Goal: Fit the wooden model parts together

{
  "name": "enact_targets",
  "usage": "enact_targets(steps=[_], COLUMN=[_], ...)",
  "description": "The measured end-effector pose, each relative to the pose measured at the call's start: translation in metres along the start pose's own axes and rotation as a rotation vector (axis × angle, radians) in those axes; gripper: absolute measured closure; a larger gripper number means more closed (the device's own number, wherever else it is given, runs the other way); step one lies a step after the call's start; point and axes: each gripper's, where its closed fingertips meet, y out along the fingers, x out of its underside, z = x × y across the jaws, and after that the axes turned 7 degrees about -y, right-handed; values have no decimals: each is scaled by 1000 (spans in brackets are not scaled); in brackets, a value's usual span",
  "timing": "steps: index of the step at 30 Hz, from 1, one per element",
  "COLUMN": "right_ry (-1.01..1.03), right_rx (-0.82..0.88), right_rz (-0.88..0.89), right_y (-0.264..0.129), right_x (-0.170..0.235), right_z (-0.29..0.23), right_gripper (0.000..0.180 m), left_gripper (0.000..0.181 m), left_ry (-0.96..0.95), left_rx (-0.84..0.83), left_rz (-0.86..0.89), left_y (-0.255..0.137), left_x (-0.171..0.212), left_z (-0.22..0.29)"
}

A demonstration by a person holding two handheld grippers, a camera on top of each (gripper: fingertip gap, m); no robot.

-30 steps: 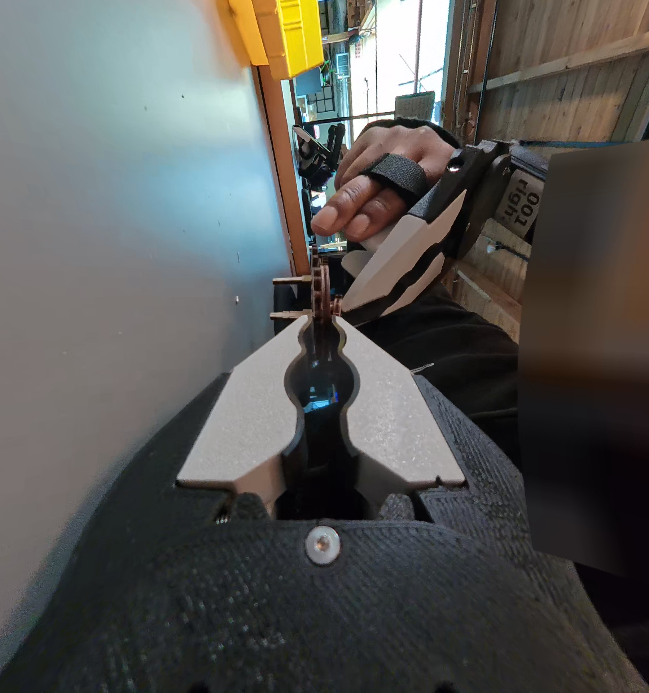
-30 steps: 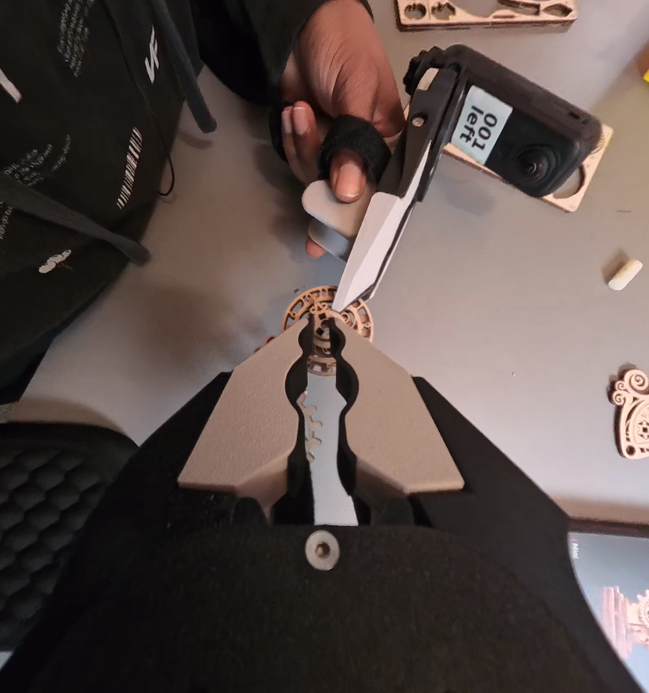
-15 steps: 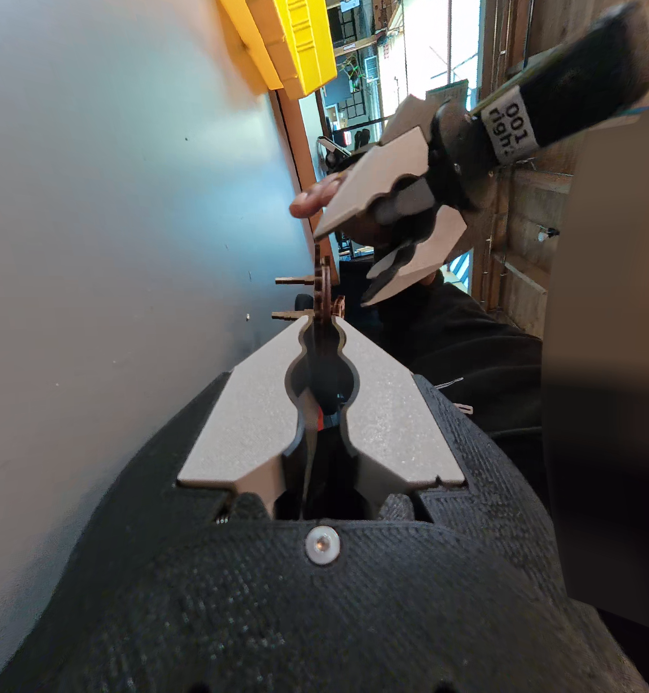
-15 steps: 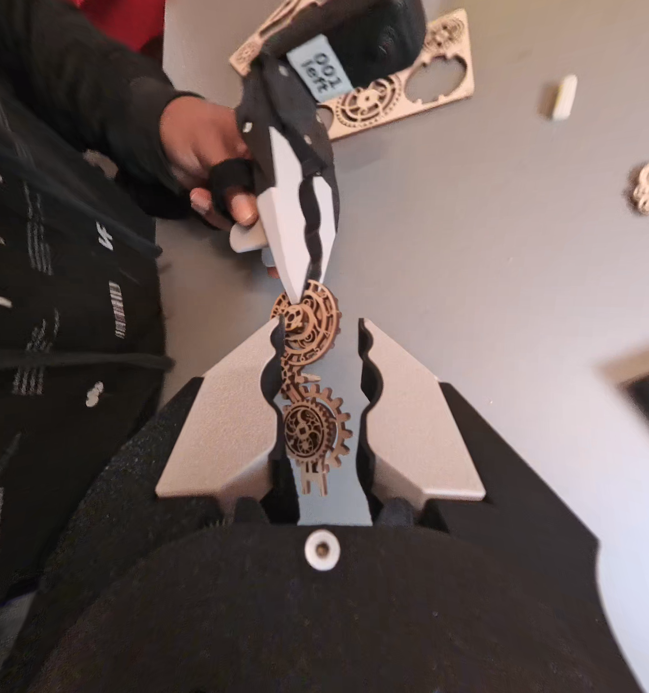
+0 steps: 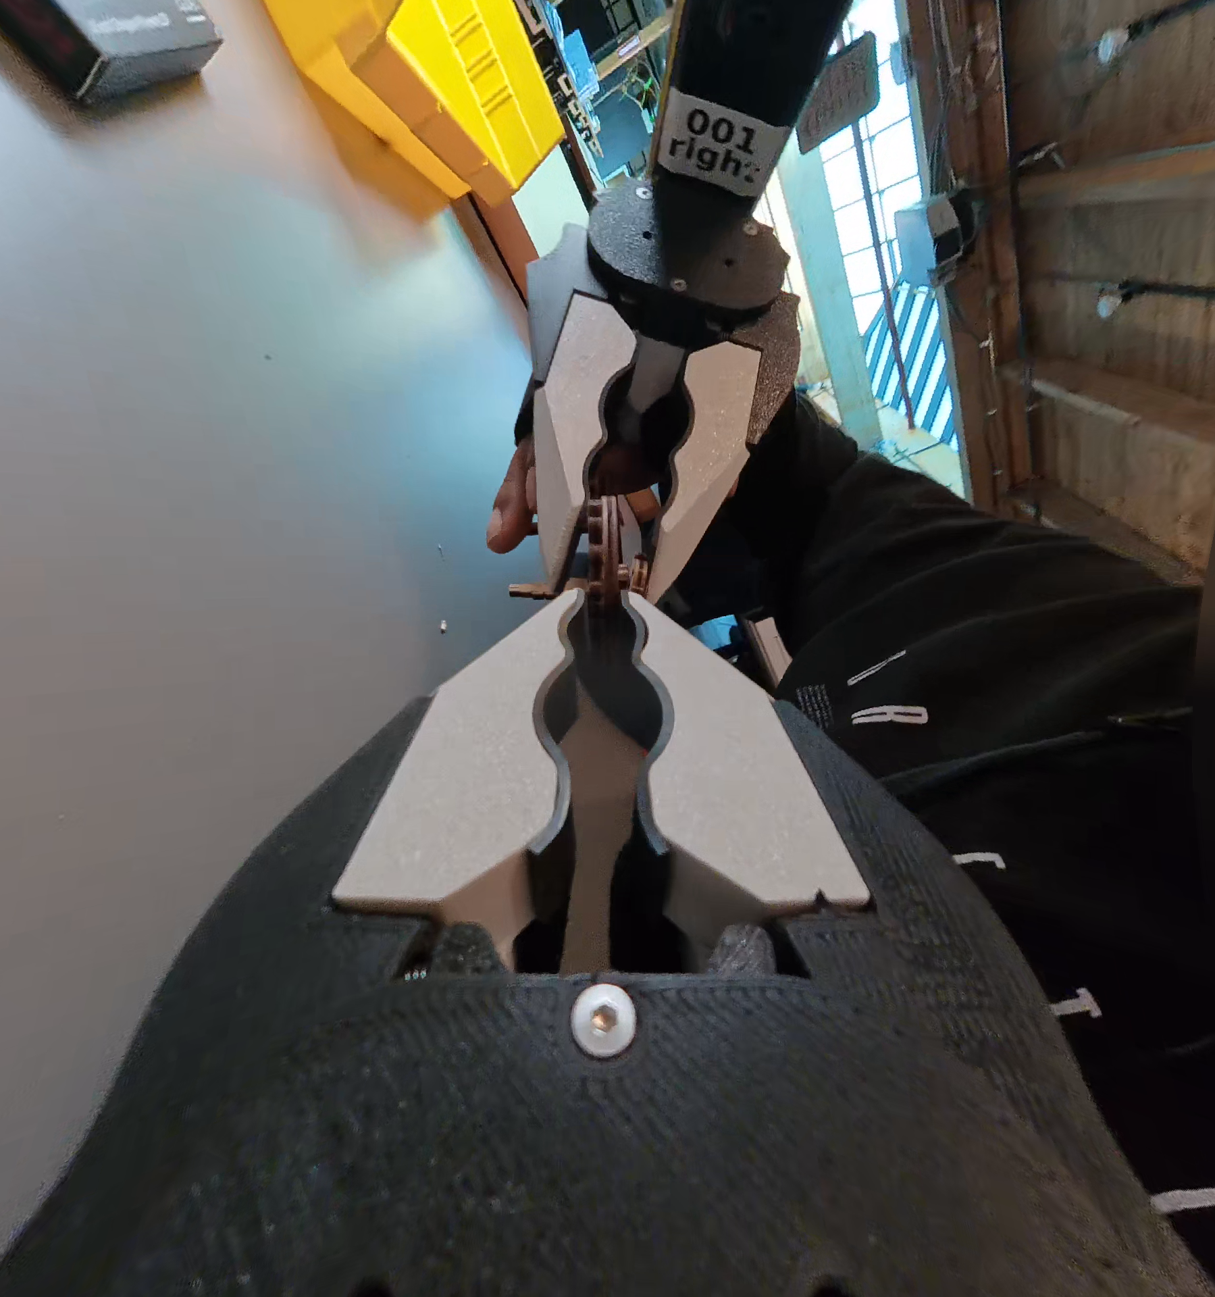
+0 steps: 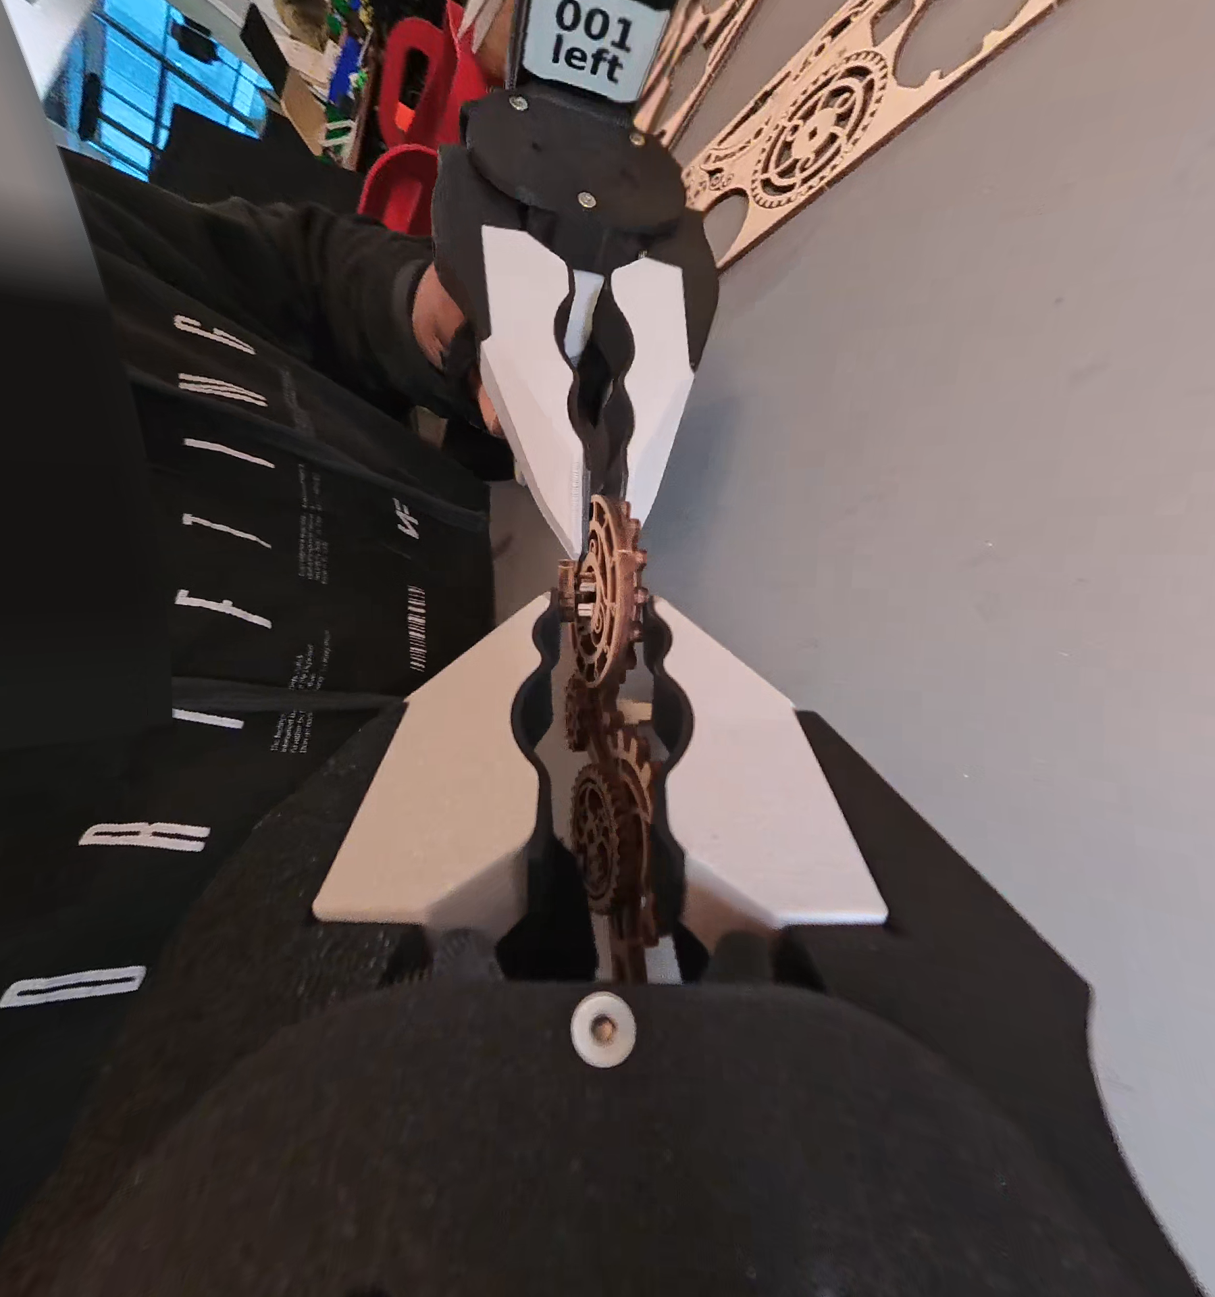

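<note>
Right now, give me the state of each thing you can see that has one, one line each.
left gripper: shut on the wooden gear piece.
right gripper: open, jaws either side of the gear piece.
wooden gear piece: held edge-on off the table, between both grippers.
wooden parts sheet: flat on the table, several cut-outs empty.

A smooth grey tabletop (image 5: 169, 491) fills the left of the left wrist view. On it stands a yellow plastic bin (image 5: 464, 91), and beside that, at the top corner, lies a dark flat box (image 5: 134, 35) — blurred. Rough wooden wall planks (image 5: 1116, 316) run down the right, next to a bright window (image 5: 864, 231). The person's black printed garment (image 6: 239, 561) takes up the left of the right wrist view — red plastic shapes (image 6: 422, 91) show beyond it.
</note>
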Motion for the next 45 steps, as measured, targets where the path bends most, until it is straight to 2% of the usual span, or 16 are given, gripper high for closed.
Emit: enact_targets(steps=[8, 15, 18, 22, 27, 40, 45], right_ry=[-207, -395, -465, -505, -544, -681, -638], right_rx=[-11, 58, 111, 157, 213, 251, 225], right_rz=[52, 72, 76, 66, 66, 51, 57], right_y=[2, 5, 5, 7, 10, 15, 16], right_x=[-8, -10, -11, -9, -11, -13, -14], right_z=[-19, -29, -29, -28, -28, -39, -40], right_gripper=[166, 167, 167, 167, 167, 167, 167], left_gripper=[175, 174, 161, 157, 167, 168, 167], left_ry=[385, 544, 601, 685, 736, 894, 834], left_rx=[-36, -23, -4, -39, -111, -114, -78], left_rz=[-47, -56, -69, -91, -80, -111, -96], left_y=[-6, -9, -10, -10, -8, -13, -14], left_x=[1, 8, 12, 16, 13, 21, 21], left_z=[19, 30, 35, 34, 30, 39, 39])
